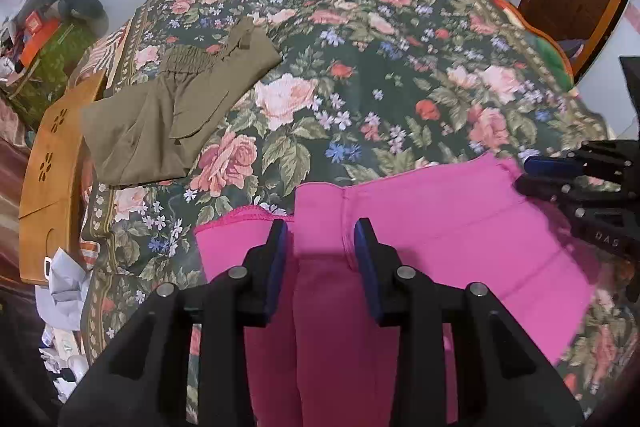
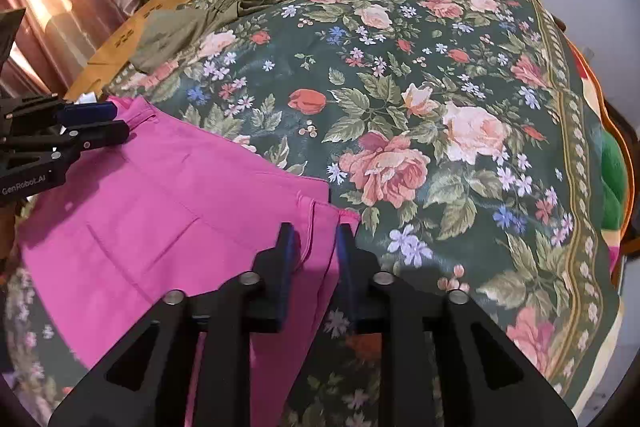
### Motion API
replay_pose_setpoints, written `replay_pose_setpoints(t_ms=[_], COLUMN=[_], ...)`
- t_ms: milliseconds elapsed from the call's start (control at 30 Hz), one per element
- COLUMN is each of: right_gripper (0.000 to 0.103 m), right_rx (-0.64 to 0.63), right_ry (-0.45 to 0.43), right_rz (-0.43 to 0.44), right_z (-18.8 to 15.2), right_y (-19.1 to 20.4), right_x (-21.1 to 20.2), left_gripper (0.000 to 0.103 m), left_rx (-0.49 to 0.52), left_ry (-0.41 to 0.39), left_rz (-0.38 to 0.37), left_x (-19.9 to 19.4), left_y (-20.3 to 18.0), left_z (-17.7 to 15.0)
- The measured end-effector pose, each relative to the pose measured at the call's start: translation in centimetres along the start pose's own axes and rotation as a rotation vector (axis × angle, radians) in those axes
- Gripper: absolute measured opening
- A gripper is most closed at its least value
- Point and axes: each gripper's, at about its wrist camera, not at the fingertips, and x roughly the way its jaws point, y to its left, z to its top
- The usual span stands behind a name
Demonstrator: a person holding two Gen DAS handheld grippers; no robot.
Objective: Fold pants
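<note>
A bed (image 1: 400, 39) fills both views, covered by a dark green spread printed with pink roses, red tulips and small blue and white flowers, with a leafy border along its edge.

The pink pants (image 1: 440, 211) lie on the near part of the bed, smooth woven cloth with stitched seams and a serged hem, one end gathered up at the tongs.

Olive pants (image 1: 176, 107) lie folded at the far left of the bed, soft and matte, with a shirred elastic waistband, partly overhanging a wooden board (image 1: 48, 163) with petal-shaped cutouts.

The left tongs (image 1: 320, 239) are black with blue pads, narrowly parted, and a raised fold of the pink cloth fills the gap between the pads, which press on it from both sides.

The right tongs (image 2: 316, 243) are of the same make and about as narrowly parted, pinching the pink cloth at a corner edge near its seam, the cloth bunched between the pads.
</note>
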Motion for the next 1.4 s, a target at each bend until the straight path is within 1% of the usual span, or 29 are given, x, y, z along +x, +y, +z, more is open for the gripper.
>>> replay_pose_setpoints(t_ms=[33, 67, 100, 133, 167, 200, 233, 300, 333, 367, 467, 600, 667, 767, 800, 833, 1000, 1033, 1067, 1100, 1133, 1167, 1200, 1233, 1267, 1300, 1367, 1400], right_gripper=[0.043, 0.05, 0.052, 0.055, 0.057, 0.058, 0.058, 0.062, 0.069, 0.075, 0.079, 0.08, 0.081, 0.082, 0.081, 0.081, 0.081, 0.08, 0.077, 0.075, 0.07, 0.065, 0.063, 0.059, 0.054, 0.051, 0.04, 0.038], right_rx=[0.006, 0.008, 0.007, 0.002, -0.003, -0.006, -0.007, -0.002, 0.003, 0.009, 0.032, 0.092, 0.153, 0.299, 0.322, 0.329, 0.274, 0.266, 0.259, 0.259, 0.263, 0.271, 0.28, 0.286, 0.289, 0.293, 0.304, 0.303], right_ry=[0.007, 0.001, -0.012, -0.032, -0.048, -0.057, -0.07, -0.087, -0.09, -0.097, -0.104, -0.05, -0.04, -0.013, -0.013, -0.015, -0.008, -0.008, -0.007, -0.005, -0.003, -0.003, -0.002, 0.002, 0.005, 0.008, 0.012, 0.011], right_rz=[0.011, 0.02, 0.025, 0.026, 0.025, 0.026, 0.029, 0.032, 0.031, 0.031, 0.043, 0.084, 0.129, 0.204, 0.223, 0.231, 0.211, 0.211, 0.214, 0.225, 0.233, 0.243, 0.253, 0.256, 0.255, 0.255, 0.253, 0.247], right_z=[0.0, -0.1, -0.1, -0.3, -0.5, -0.7, -0.9, -1.4, -1.6, -2.0, -3.1, -4.3, -4.7, -4.9, -4.8, -4.7, -3.7, -3.6, -3.5, -3.3, -3.2, -3.2, -3.3, -3.2, -3.1, -3.0, -3.0, -3.0], right_y=[0.0, 0.0, 0.1, 0.3, 0.5, 0.6, 0.7, 0.9, 0.9, 1.0, 1.0, 0.4, -0.4, -2.1, -2.4, -2.6, -1.4, -1.3, -1.3, -1.3, -1.4, -1.5, -1.7, -1.7, -1.7, -1.7, -1.6, -1.6], right_x=[-0.4, -0.9, -1.3, -2.0, -2.6, -3.0, -3.6, -4.3, -4.4, -4.6, -4.4, -2.8, -2.0, -0.7, -0.5, -0.4, 0.3, 0.5, 0.5, 0.8, 0.8, 1.0, 1.1, 1.2, 1.3, 1.4, 1.3, 1.2], left_gripper=[0.037, 0.04, 0.042, 0.047, 0.055, 0.06, 0.068, 0.073, 0.078, 0.08, 0.08, 0.08, 0.08, 0.08, 0.08, 0.08, 0.079, 0.077, 0.073, 0.072, 0.069, 0.064, 0.06, 0.052, 0.047, 0.045, 0.036, 0.033], left_rx=[-0.005, -0.009, -0.011, -0.013, -0.013, -0.013, -0.016, -0.022, -0.028, -0.034, -0.056, -0.094, -0.121, -0.144, -0.151, -0.158, -0.181, -0.186, -0.191, -0.196, -0.198, -0.2, -0.203, -0.203, -0.2, -0.191, -0.172, -0.166], left_ry=[-0.009, -0.022, -0.033, -0.051, -0.064, -0.08, -0.097, -0.119, -0.119, -0.116, -0.071, -0.009, 0.026, 0.057, 0.062, 0.067, 0.08, 0.078, 0.076, 0.074, 0.071, 0.065, 0.062, 0.055, 0.05, 0.043, 0.028, 0.019], left_rz=[-0.006, -0.014, -0.021, -0.033, -0.041, -0.05, -0.055, -0.062, -0.066, -0.07, -0.083, -0.095, -0.127, -0.172, -0.179, -0.187, -0.219, -0.225, -0.235, -0.244, -0.249, -0.256, -0.265, -0.275, -0.277, -0.273, -0.256, -0.245], left_x=[-0.6, -1.3, -1.9, -2.8, -3.5, -4.2, -4.9, -5.8, -6.0, -6.1, -5.2, -3.4, -2.5, -1.5, -1.2, -1.0, -0.1, 0.0, 0.2, 0.2, 0.3, 0.2, 0.2, 0.2, 0.1, 0.0, -0.3, -0.5], left_y=[0.1, 0.1, 0.2, 0.4, 0.5, 0.6, 0.8, 1.1, 1.4, 1.6, 2.2, 2.8, 3.2, 3.5, 3.5, 3.6, 3.6, 3.6, 3.6, 3.6, 3.6, 3.6, 3.5, 3.5, 3.4, 3.3, 2.9, 2.7], left_z=[0.0, 0.0, 0.0, -0.1, -0.2, -0.3, -0.5, -1.0, -1.3, -1.6, -2.7, -4.0, -4.5, -4.6, -4.5, -4.4, -3.9, -3.9, -3.9, -3.9, -3.9, -4.0, -4.0, -4.0, -3.9, -3.9, -3.8, -3.8])
